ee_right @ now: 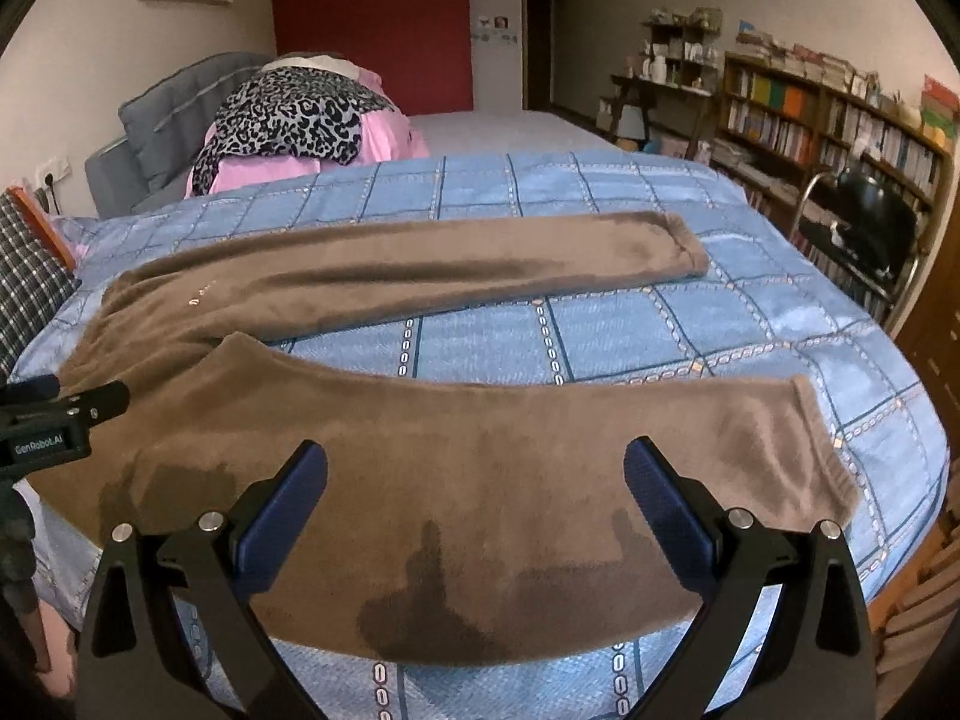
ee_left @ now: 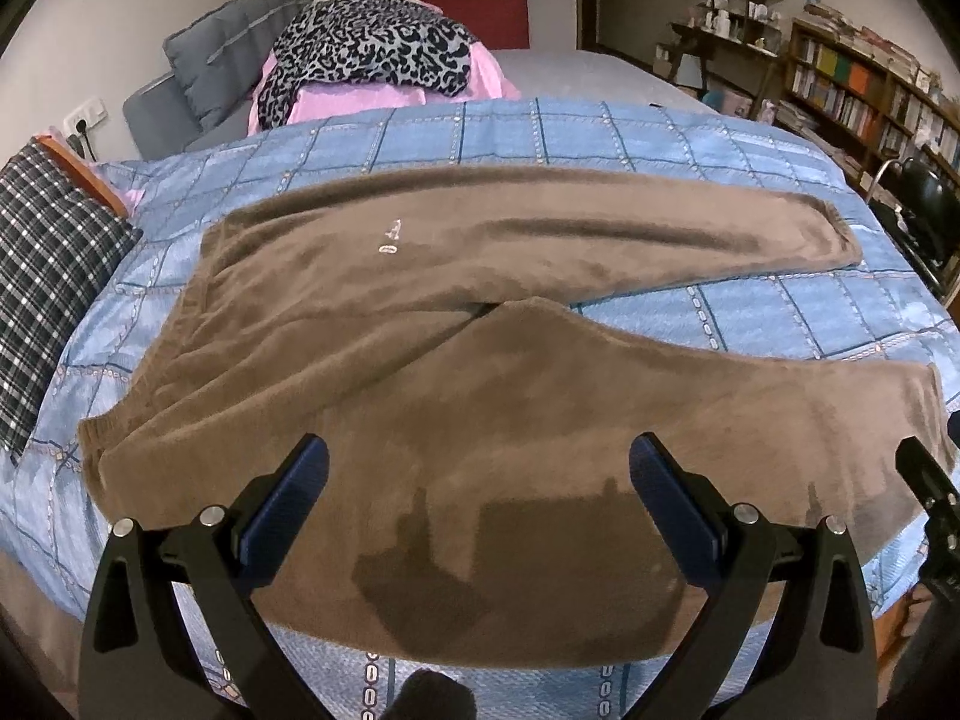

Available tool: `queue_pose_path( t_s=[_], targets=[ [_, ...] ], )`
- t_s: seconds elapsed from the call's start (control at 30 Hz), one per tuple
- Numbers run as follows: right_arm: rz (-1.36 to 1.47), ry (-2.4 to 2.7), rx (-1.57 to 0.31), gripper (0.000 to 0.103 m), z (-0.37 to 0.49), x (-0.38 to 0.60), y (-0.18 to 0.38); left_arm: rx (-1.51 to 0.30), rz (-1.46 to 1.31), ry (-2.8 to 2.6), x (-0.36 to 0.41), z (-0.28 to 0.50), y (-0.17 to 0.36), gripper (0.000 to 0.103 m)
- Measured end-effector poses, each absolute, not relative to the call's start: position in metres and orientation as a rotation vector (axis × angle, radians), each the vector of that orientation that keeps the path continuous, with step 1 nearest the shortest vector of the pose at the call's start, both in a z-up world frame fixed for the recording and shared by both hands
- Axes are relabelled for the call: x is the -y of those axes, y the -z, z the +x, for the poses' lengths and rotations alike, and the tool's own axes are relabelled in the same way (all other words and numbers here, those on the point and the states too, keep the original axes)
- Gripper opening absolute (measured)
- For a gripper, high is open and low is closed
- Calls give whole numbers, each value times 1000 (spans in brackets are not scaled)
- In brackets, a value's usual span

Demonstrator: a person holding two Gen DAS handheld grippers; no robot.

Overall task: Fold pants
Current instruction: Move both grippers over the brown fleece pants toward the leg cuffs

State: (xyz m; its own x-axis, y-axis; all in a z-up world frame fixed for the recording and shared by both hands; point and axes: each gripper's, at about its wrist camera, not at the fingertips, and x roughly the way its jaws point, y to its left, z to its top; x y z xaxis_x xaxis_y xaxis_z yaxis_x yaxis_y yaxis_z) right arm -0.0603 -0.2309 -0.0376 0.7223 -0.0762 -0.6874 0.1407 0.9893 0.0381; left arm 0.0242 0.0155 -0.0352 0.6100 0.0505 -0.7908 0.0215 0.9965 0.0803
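Plainly, the brown fleece pants (ee_left: 420, 324) lie spread on the blue checked bedspread (ee_left: 750, 312), legs splayed toward 3 o'clock. Both left gripper (ee_left: 479, 480) and right gripper (ee_right: 477, 480) hover wide-fingered, seemingly untouching; pinching bedspread too would drag it.

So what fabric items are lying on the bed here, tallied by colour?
Brown fleece pants: 1
Blue checked quilt: 1
Grey-and-black leopard-print cloth: 1
Pink bedding: 1
Dark plaid pillow: 1
Total: 5
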Motion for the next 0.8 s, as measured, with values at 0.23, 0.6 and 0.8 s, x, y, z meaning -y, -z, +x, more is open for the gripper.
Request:
queue_pose_path(
  t_s=[0.23, 0.6, 0.8],
  targets=[
    [158, 122, -795, 98, -54, 244, 43, -938, 78, -33, -23, 33, 43, 101],
    [253, 115, -795, 98, -29, 263, 33, -938, 62, -84, -40, 54, 43, 101],
    [251, 107, -800, 98, -14, 261, 34, -943, 58, -98, -47, 67, 45, 101]
  ],
)
